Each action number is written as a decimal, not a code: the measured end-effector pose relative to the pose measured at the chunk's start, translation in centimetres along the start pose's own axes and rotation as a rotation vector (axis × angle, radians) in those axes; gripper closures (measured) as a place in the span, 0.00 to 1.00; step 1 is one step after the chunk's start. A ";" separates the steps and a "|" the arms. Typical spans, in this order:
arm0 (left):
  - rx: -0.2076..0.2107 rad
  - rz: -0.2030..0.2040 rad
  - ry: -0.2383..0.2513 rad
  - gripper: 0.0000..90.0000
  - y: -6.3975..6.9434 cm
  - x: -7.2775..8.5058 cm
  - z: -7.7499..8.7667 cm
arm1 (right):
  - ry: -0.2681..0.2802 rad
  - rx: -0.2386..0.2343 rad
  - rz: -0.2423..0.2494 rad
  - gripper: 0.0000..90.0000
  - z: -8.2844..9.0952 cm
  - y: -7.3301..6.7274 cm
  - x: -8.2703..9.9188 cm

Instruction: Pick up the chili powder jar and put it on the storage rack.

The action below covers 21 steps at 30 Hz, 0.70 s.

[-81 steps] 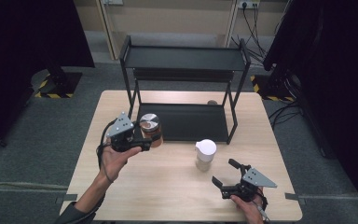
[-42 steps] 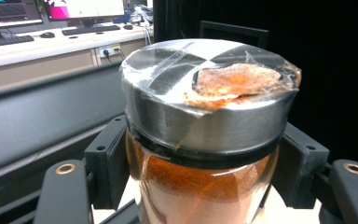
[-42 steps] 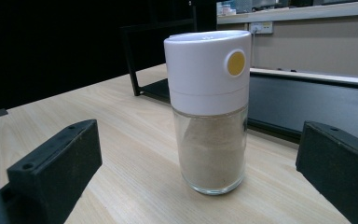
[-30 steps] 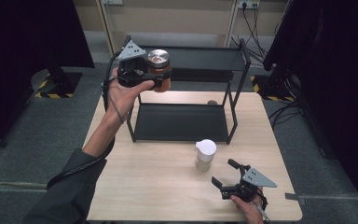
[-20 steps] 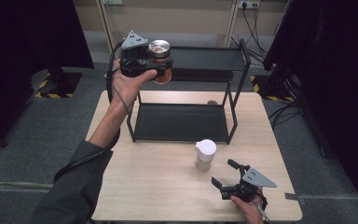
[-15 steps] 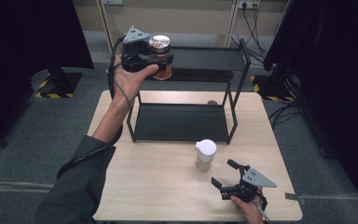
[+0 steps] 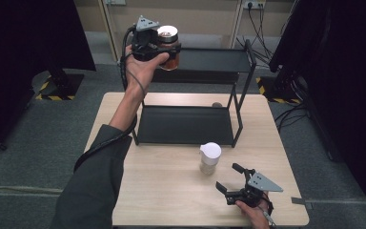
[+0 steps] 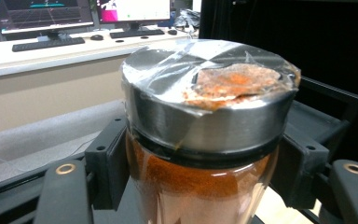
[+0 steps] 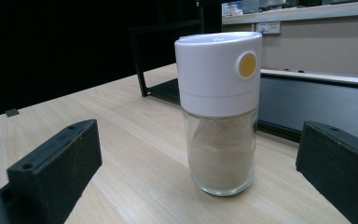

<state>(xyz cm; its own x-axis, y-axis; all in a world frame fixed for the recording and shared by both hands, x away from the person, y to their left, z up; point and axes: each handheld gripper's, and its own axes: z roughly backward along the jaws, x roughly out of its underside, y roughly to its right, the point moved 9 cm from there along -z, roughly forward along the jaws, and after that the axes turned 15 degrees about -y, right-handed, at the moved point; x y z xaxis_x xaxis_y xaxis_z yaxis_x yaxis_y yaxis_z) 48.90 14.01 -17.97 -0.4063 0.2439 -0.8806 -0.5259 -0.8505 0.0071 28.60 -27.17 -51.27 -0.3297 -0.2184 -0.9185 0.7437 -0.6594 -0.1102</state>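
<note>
A glass jar of orange-red powder (image 7: 169,47) (image 8: 205,158) with a steel lid is held upright in my left gripper (image 7: 167,46) (image 8: 200,182), which is shut on it, high up at the left end of the black rack's top shelf (image 7: 214,59). A white-capped shaker of pale powder (image 7: 210,157) (image 9: 220,112) stands on the wooden table (image 7: 171,191) in front of the rack. My right gripper (image 7: 228,183) (image 9: 200,186) rests open near the table's front right edge, its jaws pointed at the shaker, which stands beyond them and untouched.
The two-tier black rack has its lower tray (image 7: 186,125) on the table's back half. A small round brown thing (image 7: 216,104) lies at the tray's far right corner. Desks with monitors (image 8: 46,14) stand behind in the left gripper view. Dark curtains flank the table.
My left gripper has carried the jar from the table by the lower tray up to top-shelf height and then to the right. The right gripper and the shaker have stayed put.
</note>
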 end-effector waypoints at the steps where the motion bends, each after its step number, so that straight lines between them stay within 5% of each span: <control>1: -0.011 0.005 -0.001 0.34 0.0 -0.1 -0.2 | 0.000 -0.001 0.001 0.00 0.0 0.0 0.0; 13: -0.078 0.027 -0.023 0.34 -0.5 -1.4 -2.5 | 0.003 -0.014 -0.003 0.00 0.2 0.0 0.0; 21: -0.077 0.054 -0.024 0.34 -0.4 -1.3 -3.3 | 0.001 -0.018 -0.003 0.00 0.1 0.0 0.0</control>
<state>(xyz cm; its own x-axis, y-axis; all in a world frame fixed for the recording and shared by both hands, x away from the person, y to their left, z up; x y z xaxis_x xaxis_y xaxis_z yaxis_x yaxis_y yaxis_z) 52.11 12.53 -18.43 -0.4506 0.2068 -0.8684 -0.4442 -0.8958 0.0172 28.53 -27.25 -51.27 -0.3309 -0.2157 -0.9187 0.7530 -0.6471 -0.1193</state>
